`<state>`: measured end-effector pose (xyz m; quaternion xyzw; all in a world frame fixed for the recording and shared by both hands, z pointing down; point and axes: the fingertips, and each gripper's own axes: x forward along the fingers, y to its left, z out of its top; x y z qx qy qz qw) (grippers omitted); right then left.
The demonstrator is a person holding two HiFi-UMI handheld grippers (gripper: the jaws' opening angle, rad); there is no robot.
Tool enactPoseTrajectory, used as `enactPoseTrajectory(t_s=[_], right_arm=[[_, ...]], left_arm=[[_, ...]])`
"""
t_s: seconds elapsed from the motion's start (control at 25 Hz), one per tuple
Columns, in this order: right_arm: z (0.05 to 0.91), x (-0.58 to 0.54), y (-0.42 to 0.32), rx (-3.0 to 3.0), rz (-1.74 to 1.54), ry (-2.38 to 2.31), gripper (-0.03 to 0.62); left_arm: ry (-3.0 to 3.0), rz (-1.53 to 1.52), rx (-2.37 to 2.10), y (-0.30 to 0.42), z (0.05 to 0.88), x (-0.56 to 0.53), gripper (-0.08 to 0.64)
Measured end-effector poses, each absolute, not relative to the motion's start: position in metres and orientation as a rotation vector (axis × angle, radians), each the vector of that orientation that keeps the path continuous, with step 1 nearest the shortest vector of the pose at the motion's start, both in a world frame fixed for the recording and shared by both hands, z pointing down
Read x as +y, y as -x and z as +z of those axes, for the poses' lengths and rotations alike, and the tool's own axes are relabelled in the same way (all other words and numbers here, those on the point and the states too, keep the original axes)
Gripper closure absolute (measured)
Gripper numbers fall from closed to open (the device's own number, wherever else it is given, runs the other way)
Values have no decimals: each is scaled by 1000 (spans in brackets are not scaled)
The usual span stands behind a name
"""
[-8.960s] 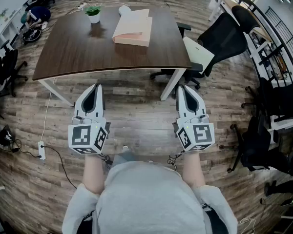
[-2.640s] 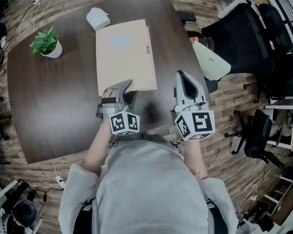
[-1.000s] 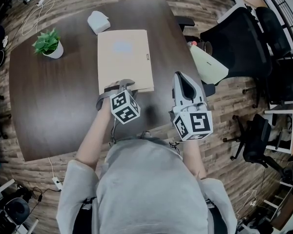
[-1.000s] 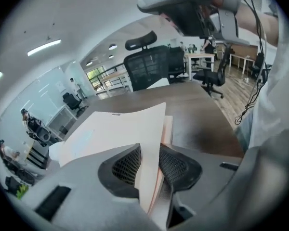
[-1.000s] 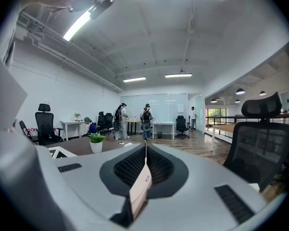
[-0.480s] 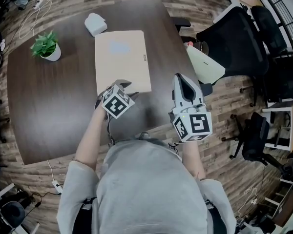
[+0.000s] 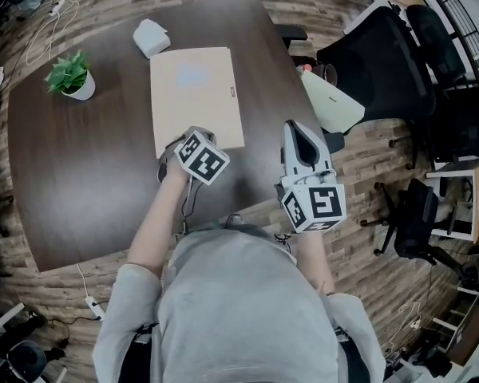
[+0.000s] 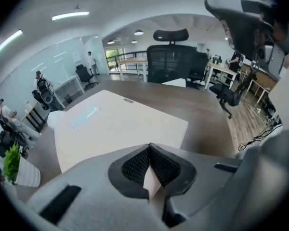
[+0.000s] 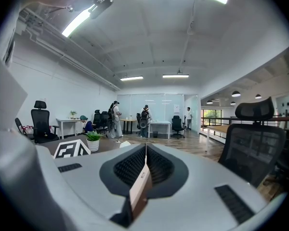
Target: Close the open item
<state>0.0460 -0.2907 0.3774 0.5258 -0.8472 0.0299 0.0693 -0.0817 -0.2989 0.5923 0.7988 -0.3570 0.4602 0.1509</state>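
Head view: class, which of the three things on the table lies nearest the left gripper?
The flat beige case, its near edge at the left gripper, jaws closing empty. The potted plant and white pouch sit farther back.

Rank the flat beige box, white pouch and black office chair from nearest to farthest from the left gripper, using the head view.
1. Flat beige box: directly ahead of the left gripper.
2. White pouch: beyond the box's far left corner.
3. Black office chair: off the table, far right.
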Motion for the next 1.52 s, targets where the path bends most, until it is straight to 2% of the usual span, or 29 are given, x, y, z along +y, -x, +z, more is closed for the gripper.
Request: enactPoseTrajectory(t_s=[0.2, 0.44, 0.8, 1.52], right_arm=[[377, -287, -47, -2555, 86, -1581, 578], [374, -277, -47, -2573, 82, -1567, 578], [371, -269, -45, -2622, 76, -1510, 578], [360, -249, -36, -2761, 60, -1348, 578]], left_arm=[[-2245, 1457, -996, 78, 596, -301, 551], [-2285, 994, -1095, 90, 583, -301, 551], [-2246, 546, -1384, 120, 532, -294, 551], [-2227, 187, -1821, 160, 417, -225, 551]])
